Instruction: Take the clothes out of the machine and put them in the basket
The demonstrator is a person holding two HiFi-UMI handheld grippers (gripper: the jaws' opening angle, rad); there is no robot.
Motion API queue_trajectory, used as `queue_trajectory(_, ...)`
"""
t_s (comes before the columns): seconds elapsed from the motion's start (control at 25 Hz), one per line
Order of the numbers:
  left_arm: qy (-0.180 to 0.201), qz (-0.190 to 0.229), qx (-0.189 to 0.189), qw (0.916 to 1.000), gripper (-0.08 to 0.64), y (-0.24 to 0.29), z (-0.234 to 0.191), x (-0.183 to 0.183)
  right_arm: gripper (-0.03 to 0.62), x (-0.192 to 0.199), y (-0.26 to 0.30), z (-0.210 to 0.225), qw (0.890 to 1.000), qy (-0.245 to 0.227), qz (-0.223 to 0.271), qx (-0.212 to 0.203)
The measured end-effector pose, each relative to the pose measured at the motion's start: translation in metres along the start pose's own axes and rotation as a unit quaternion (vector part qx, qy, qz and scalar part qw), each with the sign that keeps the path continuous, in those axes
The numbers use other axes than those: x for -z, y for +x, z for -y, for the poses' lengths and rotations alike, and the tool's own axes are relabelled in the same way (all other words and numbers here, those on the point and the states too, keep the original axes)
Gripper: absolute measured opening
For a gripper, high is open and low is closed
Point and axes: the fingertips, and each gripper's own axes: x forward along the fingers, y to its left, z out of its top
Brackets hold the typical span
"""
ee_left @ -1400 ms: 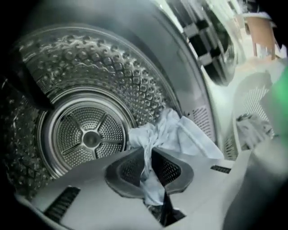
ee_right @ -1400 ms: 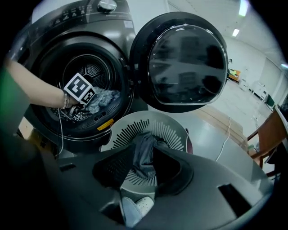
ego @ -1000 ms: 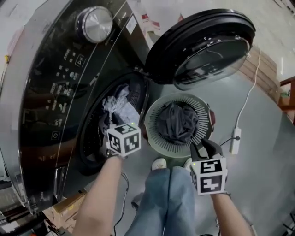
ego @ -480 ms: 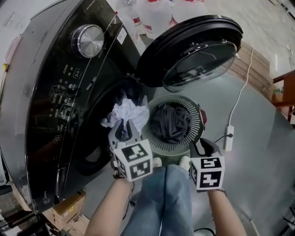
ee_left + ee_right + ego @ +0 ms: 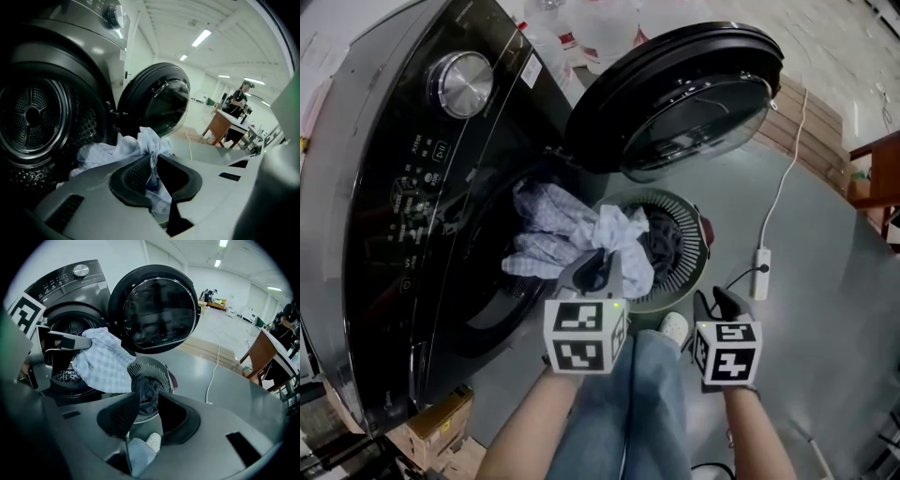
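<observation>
My left gripper is shut on a light checked cloth, whose bunched edge is pinched between the pads. The cloth trails from the drum mouth across to the left rim of the round slotted basket. Dark clothes lie in the basket. My right gripper hovers at the basket's near right side, its jaws a little apart with nothing between them. In the right gripper view the dark clothes show through that gap, and the cloth hangs to the left.
The machine's round door stands swung open above the basket. A white power strip with its cable lies on the floor to the right. The person's legs and a shoe are just in front of the basket. A cardboard box sits at lower left.
The left gripper has come out of the drum and moved right toward the basket, drawing the checked cloth with it. The right gripper has shifted slightly nearer, still with nothing in it.
</observation>
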Motion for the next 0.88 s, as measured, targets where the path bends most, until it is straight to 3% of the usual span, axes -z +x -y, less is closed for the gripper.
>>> queue_trajectory(0.2,0.013,-0.048,0.013,0.9987,0.059,0.021,0.010,0.025,0.126,0.004,0.000,0.008,1.000,0.008,-0.002,0.007)
queue_trajectory(0.32,0.049,-0.078,0.020,0.9955,0.367,0.031,0.018,0.040,0.126,0.003,0.002,0.009,1.000,0.006,-0.002,0.008)
queue_trajectory(0.56,0.089,-0.117,-0.010,0.9890,0.416,0.040,-0.004,0.065,0.124,0.004,0.009,0.003,1.000,0.006,-0.006,0.004)
queue_trajectory(0.76,0.121,-0.143,-0.062,0.9805,0.439,0.044,-0.061,0.082,0.124,0.011,0.020,-0.005,1.000,0.001,-0.015,0.001)
queue_trajectory(0.88,0.154,-0.156,-0.093,0.9712,0.449,0.044,-0.102,0.086,0.124,0.013,0.027,-0.014,1.000,0.000,-0.021,-0.002)
